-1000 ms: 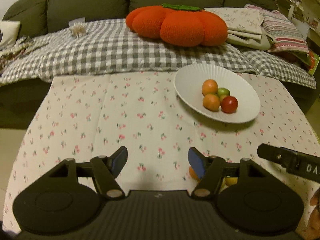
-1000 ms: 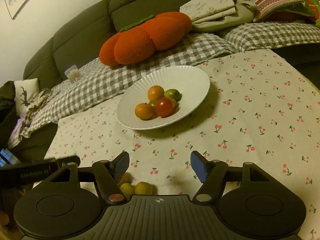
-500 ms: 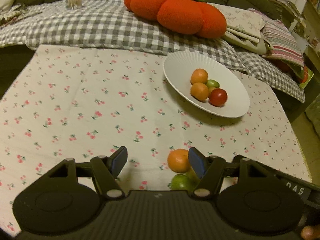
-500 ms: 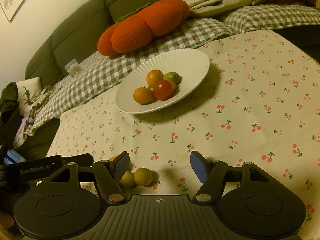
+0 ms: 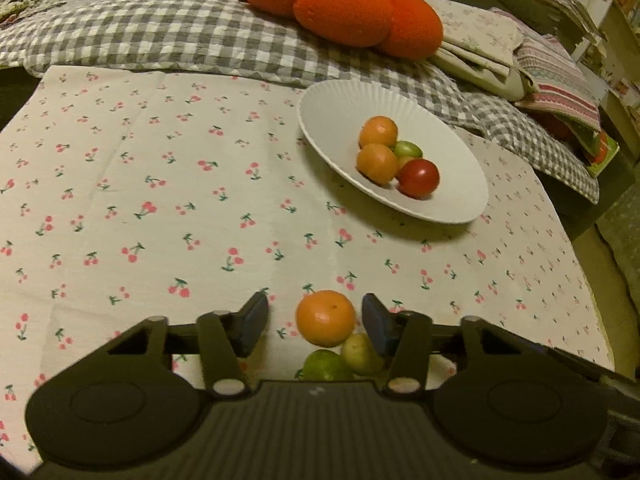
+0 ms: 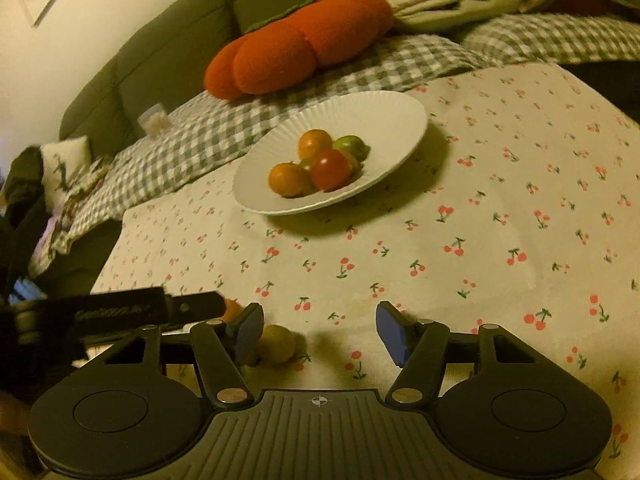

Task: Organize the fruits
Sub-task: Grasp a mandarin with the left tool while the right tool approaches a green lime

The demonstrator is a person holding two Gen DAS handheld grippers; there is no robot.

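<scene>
Closing around an orange point(image 5: 325, 318) on the cherry-print tablecloth point(image 5: 160, 200), the left gripper point(image 5: 315, 322) has the fruit between its blue pads, nearer the right pad, neither one touching yet. Just behind the orange lie a green fruit point(image 5: 326, 366) and a yellowish one point(image 5: 360, 354). Further right, the right gripper point(image 6: 320, 330) narrows its jaws over bare cloth, the yellowish fruit beside its left pad. Beyond sits the white plate point(image 5: 340, 108) with four fruits.
</scene>
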